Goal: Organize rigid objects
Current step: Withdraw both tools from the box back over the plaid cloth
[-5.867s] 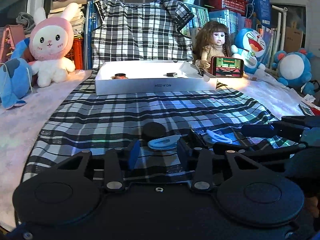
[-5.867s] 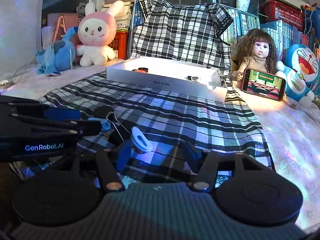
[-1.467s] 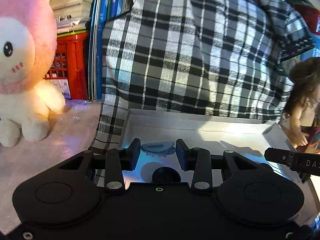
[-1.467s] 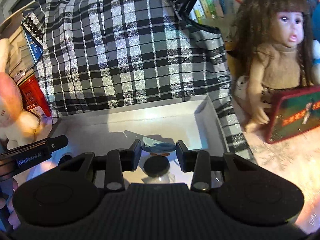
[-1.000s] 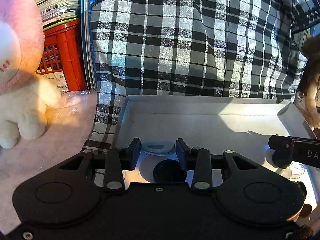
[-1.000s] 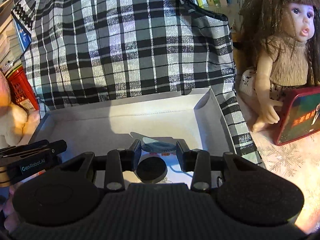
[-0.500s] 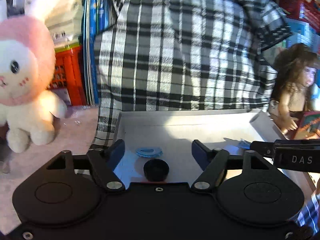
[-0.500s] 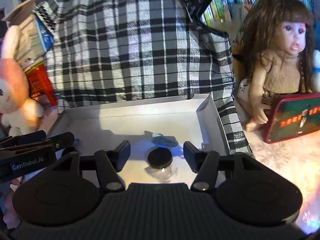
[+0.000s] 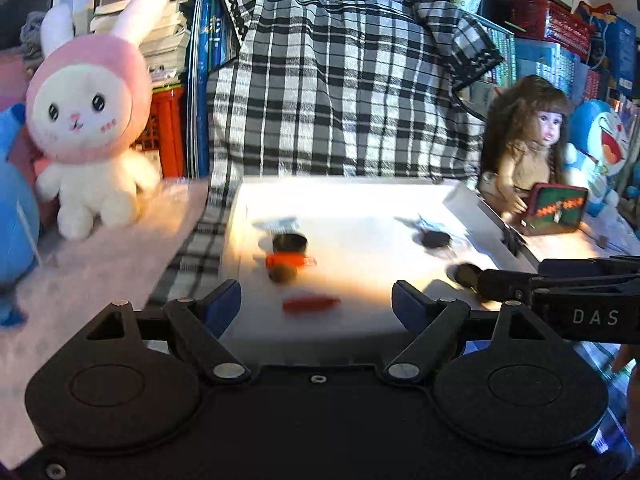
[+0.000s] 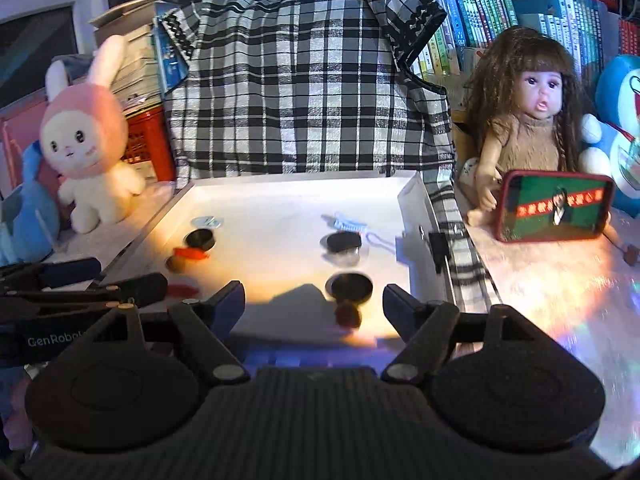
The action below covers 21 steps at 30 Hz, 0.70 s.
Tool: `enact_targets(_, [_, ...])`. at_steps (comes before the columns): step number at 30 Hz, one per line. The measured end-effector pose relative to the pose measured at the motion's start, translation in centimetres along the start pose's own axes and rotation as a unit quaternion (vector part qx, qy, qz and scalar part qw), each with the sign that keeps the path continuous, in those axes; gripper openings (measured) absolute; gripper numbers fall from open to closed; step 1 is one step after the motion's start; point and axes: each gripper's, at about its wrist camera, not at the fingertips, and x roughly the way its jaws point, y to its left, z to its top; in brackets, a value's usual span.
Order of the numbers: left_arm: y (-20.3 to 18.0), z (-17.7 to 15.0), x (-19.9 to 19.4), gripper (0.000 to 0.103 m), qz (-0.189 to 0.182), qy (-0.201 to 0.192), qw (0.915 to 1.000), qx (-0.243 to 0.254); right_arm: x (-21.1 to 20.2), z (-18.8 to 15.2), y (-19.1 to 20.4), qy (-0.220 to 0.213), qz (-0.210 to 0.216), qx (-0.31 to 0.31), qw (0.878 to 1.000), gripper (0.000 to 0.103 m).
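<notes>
A white tray (image 9: 360,204) (image 10: 280,208) lies on the plaid cloth with small pieces in it. On its left side are a light blue clip (image 9: 280,224) (image 10: 206,222), a black cap (image 9: 289,243) (image 10: 200,239) and red pieces (image 9: 310,303). On its right side are another blue clip (image 10: 350,222) (image 9: 426,222) and black caps (image 10: 344,242) (image 10: 349,286). My left gripper (image 9: 316,294) hangs over the tray's near left edge, jaws opening, nothing between them. My right gripper (image 10: 314,295) is over the near right part, jaws also opening and empty.
A pink bunny plush (image 9: 88,120) and a blue plush (image 9: 16,208) sit left of the tray. A doll (image 10: 528,120) holding a phone (image 10: 556,206) sits to the right. Draped plaid fabric (image 9: 340,100), books and crates stand behind. The right gripper's fingers (image 9: 516,282) cross the left wrist view's right side.
Both grippers opened and let go of their blue clips, which now lie in the tray. Both have pulled back and up from the tray.
</notes>
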Motion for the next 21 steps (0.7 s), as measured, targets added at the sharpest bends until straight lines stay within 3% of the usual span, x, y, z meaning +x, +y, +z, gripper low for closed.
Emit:
enact_targets(14, [-0.8,-7.2,-7.2,0.082,-0.013,-0.031,0.9990,-0.031,-6.5,-6.3,1.1,-0.030,0.006,-0.031,0.999,0.086])
enact_targets(21, [-1.2,-10.7,-9.7,0.082,0.004,-0.034,0.9994,0.007,-9.0,-10.0,1.4,-0.041,0.010,-0.060,0.997,0.088])
